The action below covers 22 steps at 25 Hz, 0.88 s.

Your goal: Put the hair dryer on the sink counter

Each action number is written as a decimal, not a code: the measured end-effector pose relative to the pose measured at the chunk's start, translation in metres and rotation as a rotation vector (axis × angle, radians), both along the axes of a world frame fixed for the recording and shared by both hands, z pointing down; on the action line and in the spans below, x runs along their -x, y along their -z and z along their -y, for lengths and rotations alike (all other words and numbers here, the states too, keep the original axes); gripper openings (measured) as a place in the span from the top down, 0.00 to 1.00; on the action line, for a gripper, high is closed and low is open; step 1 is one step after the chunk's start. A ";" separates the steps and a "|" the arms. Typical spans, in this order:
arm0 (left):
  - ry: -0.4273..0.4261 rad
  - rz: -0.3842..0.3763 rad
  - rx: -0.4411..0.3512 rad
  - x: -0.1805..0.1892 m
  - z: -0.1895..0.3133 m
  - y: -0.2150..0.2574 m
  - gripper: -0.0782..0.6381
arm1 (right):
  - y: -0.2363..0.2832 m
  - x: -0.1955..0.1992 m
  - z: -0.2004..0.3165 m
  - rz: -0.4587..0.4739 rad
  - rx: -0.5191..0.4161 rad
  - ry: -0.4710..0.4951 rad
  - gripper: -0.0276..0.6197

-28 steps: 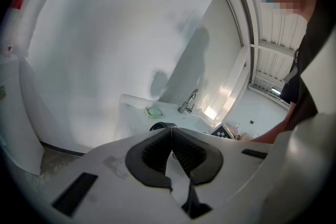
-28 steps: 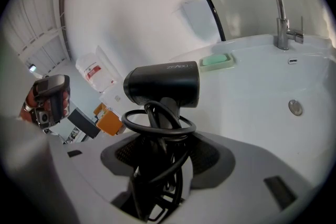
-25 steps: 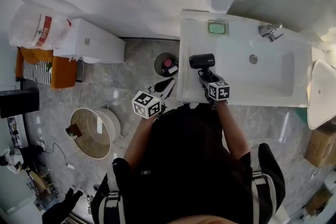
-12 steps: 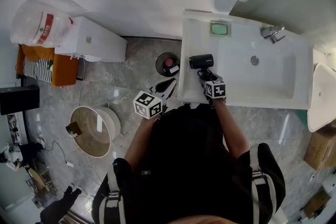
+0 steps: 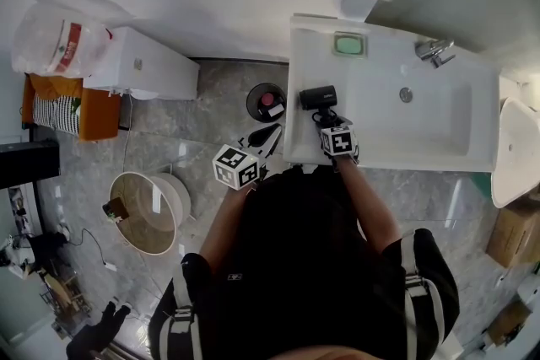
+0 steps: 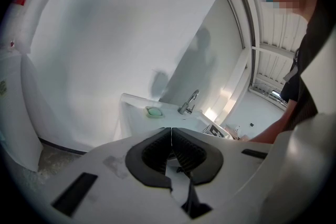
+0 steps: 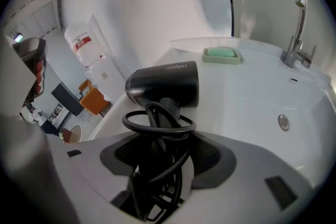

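The black hair dryer is over the left strip of the white sink counter, its barrel lying crosswise. Whether it rests on the counter I cannot tell. In the right gripper view the hair dryer fills the middle, with its cord looped round the handle. My right gripper has that handle and cord between its pads; its jaws are opening slightly. My left gripper hangs over the floor beside the counter's left edge. Seen in its own view, the left gripper is shut with nothing in it.
A green soap dish sits at the counter's back, and a chrome faucet stands behind the basin. On the floor are a small bin, a round white basket, a white cabinet and an orange chair.
My right gripper and the hair dryer have shifted a little to the left over the counter. The left gripper has hardly moved.
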<state>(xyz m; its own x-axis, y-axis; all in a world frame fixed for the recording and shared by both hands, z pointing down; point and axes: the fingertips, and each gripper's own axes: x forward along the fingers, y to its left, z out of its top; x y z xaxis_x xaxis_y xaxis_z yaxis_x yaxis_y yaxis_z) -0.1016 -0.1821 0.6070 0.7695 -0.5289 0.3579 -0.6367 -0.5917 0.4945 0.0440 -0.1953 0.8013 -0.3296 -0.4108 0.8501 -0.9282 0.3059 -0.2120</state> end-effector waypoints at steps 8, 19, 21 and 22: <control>-0.017 -0.016 -0.012 -0.005 -0.002 0.002 0.87 | 0.005 0.002 0.001 0.018 0.006 0.009 0.44; -0.028 -0.040 -0.028 -0.002 -0.010 0.003 0.87 | 0.045 -0.019 -0.021 0.058 -0.112 -0.039 0.41; -0.034 -0.046 -0.030 -0.002 -0.012 0.003 0.87 | 0.057 -0.025 -0.028 0.078 -0.146 -0.058 0.47; -0.038 -0.047 -0.030 -0.002 -0.013 0.003 0.87 | 0.063 -0.028 -0.032 0.085 -0.163 -0.069 0.47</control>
<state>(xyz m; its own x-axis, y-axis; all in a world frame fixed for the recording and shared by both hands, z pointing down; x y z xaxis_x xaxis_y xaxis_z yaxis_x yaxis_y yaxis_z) -0.0997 -0.1692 0.6041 0.8048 -0.5093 0.3049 -0.5900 -0.6299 0.5051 0.0716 -0.1637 0.7386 -0.3638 -0.5648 0.7407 -0.9289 0.2792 -0.2434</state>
